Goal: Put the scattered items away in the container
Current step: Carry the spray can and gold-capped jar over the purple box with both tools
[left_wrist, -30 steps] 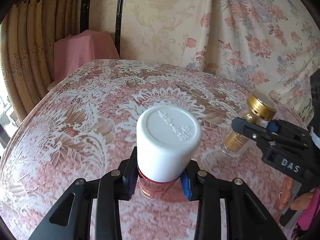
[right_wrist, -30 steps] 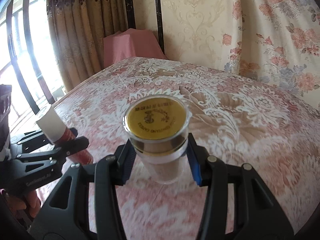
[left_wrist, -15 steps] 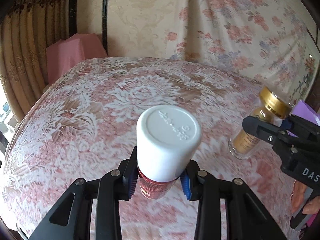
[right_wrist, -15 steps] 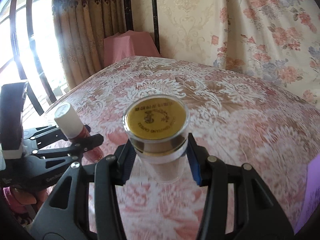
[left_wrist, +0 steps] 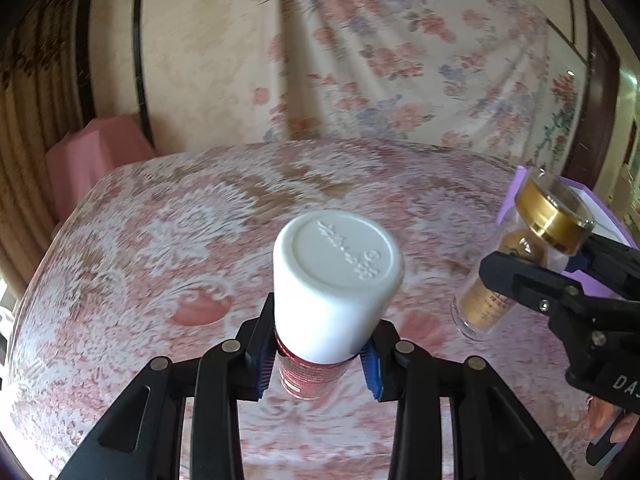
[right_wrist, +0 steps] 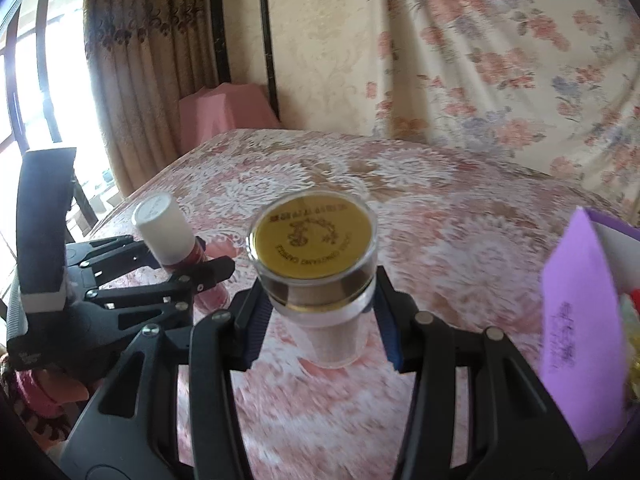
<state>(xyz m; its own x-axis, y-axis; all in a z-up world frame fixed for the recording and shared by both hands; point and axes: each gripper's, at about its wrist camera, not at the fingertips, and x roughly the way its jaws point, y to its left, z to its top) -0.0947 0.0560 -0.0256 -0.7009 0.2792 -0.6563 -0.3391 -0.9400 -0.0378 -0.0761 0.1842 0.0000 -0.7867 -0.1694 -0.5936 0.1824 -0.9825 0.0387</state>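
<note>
Floral curtains hang behind the table (left_wrist: pixel 168 240), which is covered with a pink and white lace-pattern cloth. I take the purple box (right_wrist: pixel 576 320) as my landmark; it stands at the right edge of the table and is open, with some small colourful things inside that I cannot identify. My right gripper (right_wrist: pixel 320 312) is pinching a clear jar with a gold lid (right_wrist: pixel 316 248), held above the cloth, just to the left of the box. In the left wrist view the same jar (left_wrist: pixel 520 264) appears in front of the box wall (left_wrist: pixel 514 196), tilted a little. My left gripper (left_wrist: pixel 316 356) is pinching a red bottle with a white cap (left_wrist: pixel 336 280), also raised off the cloth, further to the left of the box than the jar. I judge that I am in the carrying step: both things are picked up and neither is in the box yet. For the next move, I think the jar should go over the near wall of the box and down inside before I release it; the bottle can follow, keeping clear of the right gripper.
</note>
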